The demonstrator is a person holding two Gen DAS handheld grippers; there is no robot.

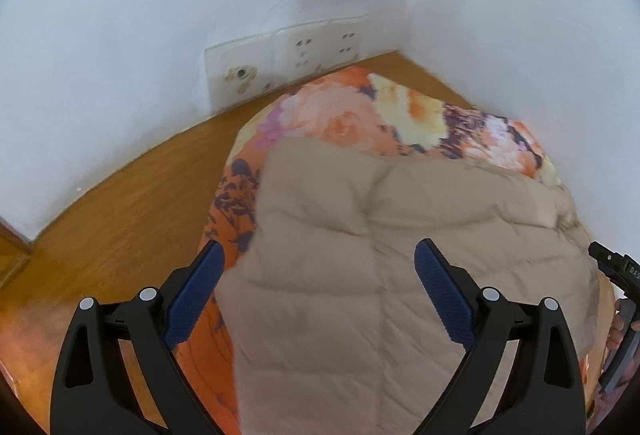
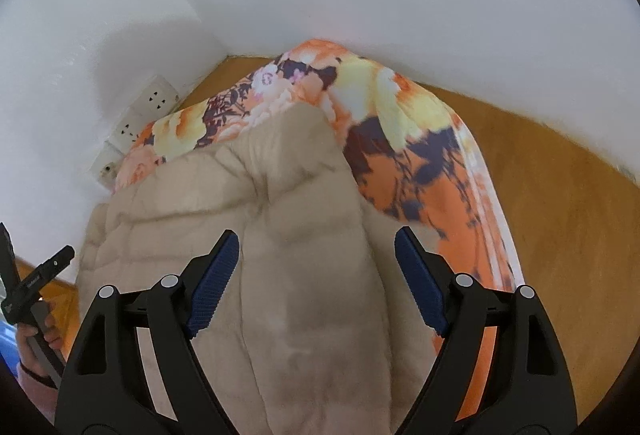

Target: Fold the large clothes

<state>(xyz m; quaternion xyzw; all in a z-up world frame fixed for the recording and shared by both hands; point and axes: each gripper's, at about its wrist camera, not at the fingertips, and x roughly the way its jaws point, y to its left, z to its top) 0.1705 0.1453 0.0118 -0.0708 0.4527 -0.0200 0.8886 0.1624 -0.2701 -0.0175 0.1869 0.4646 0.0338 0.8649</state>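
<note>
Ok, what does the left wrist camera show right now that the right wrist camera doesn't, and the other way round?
Only the left wrist view: the whole socket panel on the wall, wood left of the cloth, and the right gripper's tip at its right edge.
Only the right wrist view: wood right of the cloth, a hand holding the left gripper at the edge.
Both: the beige quilted jacket lying on the orange floral cloth, each view's own jaws open above it, gripping nothing.

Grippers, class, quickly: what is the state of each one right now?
Left gripper: open, holding nothing, above the beige padded jacket.
Right gripper: open, holding nothing, above the same jacket.
</note>
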